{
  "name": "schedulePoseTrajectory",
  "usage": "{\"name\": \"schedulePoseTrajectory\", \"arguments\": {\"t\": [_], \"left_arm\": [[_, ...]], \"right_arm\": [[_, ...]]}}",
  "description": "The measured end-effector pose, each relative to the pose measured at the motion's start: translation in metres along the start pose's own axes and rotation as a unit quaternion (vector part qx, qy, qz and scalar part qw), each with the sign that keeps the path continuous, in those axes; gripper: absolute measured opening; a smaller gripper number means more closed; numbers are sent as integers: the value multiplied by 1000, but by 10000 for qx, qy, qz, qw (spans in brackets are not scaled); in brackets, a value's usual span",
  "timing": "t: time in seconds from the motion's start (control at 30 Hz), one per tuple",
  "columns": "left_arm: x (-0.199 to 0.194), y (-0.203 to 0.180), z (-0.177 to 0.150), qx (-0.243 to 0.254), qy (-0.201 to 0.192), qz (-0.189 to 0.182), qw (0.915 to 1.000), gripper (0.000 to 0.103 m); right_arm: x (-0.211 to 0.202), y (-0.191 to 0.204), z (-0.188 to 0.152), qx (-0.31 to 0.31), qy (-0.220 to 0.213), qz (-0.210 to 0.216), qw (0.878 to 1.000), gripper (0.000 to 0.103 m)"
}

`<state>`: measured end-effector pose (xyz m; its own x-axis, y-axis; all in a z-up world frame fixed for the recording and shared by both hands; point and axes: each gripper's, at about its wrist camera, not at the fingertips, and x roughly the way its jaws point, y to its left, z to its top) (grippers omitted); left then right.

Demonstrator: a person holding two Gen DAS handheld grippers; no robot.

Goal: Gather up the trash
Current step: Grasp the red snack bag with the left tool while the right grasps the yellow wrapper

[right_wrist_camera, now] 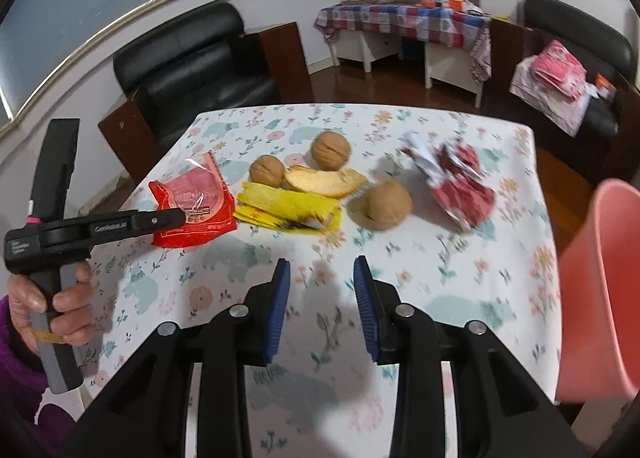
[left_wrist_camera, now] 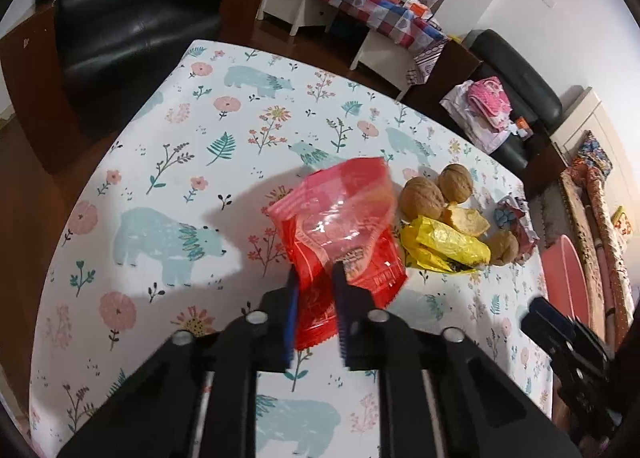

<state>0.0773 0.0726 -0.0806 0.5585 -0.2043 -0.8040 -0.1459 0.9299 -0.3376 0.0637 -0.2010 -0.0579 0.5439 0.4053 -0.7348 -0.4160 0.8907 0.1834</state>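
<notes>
Left wrist view: the left gripper (left_wrist_camera: 316, 278) has its fingers (left_wrist_camera: 291, 298) clenched on the near end of a red plastic wrapper (left_wrist_camera: 340, 225), which crumples up between the blue pads. The wrapper sits about mid-bench on the floral-and-bear cloth of the bench (left_wrist_camera: 160, 177), toward its right edge. Just beside it to the right lie a yellow wrapper (left_wrist_camera: 444, 244), a piece of yellow peel (left_wrist_camera: 470, 219) and three walnuts (left_wrist_camera: 422, 199), with a crumpled red-and-white wrapper (left_wrist_camera: 516, 225) nearer the right edge. A pink bin (left_wrist_camera: 564, 278) shows past that edge, and the right gripper (left_wrist_camera: 552, 318) pokes in at the lower right.

Right wrist view: the right gripper (right_wrist_camera: 322, 278) hovers over bare cloth near the bench's near edge, fingers (right_wrist_camera: 280, 298) parted and holding nothing. The yellow wrapper (right_wrist_camera: 288, 207) lies just ahead of it, the peel (right_wrist_camera: 324, 181) overlapping it, walnuts (right_wrist_camera: 388, 199) around. The crumpled wrapper (right_wrist_camera: 460, 181) lies toward the right edge, beside the pink bin (right_wrist_camera: 592, 290). At the left, a hand (right_wrist_camera: 52, 298) holds the left gripper (right_wrist_camera: 178, 215), whose tip rests on the red wrapper (right_wrist_camera: 192, 201).

The step in hand looks like the pick-up of the red wrapper. Next it probably needs lifting clear and carrying across to the bin, without dragging the yellow wrapper or rolling the walnuts; the right gripper seems free to take the yellow wrapper.
</notes>
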Motion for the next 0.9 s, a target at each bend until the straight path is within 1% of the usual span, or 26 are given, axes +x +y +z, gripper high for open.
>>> {"name": "schedulePoseTrajectory", "arguments": {"t": [0.07, 0.1, 0.13, 0.23, 0.4, 0.6, 0.67, 0.77, 0.8, 0.83, 0.9], "left_arm": [[-5, 3, 0, -11, -62, -48, 10000, 7], [-7, 5, 0, -25, -79, -71, 9999, 6], [-10, 7, 0, -39, -97, -94, 9999, 6], [-16, 15, 1, -64, -143, -96, 9998, 6], [-18, 22, -1, -114, -95, -85, 9999, 6], [-18, 24, -1, -110, -77, -91, 9999, 6], [-18, 25, -2, -108, -74, -85, 9999, 6], [-17, 25, -2, -109, -55, -83, 9999, 6], [-16, 24, -2, -104, -44, -79, 9999, 6], [-16, 24, -3, -93, -38, -69, 9999, 6], [-16, 23, -3, -85, -42, -64, 9999, 6]], "right_arm": [[5, 7, 8, -196, 17, 16, 9998, 36], [8, 12, 12, -341, 14, 12, 9994, 41], [11, 16, 15, -442, 14, 24, 9990, 43], [22, 29, 26, -840, 74, 70, 9964, 44], [42, 44, 41, -1481, 212, -21, 9887, 44], [66, 38, 51, -1814, 510, -197, 9819, 44], [73, 33, 51, -1823, 679, -153, 9808, 44], [78, 29, 47, -1787, 879, 26, 9800, 44], [78, 28, 44, -1799, 900, 45, 9795, 43], [77, 29, 42, -1823, 878, 64, 9793, 32], [74, 31, 39, -1823, 843, 91, 9796, 26]]}}
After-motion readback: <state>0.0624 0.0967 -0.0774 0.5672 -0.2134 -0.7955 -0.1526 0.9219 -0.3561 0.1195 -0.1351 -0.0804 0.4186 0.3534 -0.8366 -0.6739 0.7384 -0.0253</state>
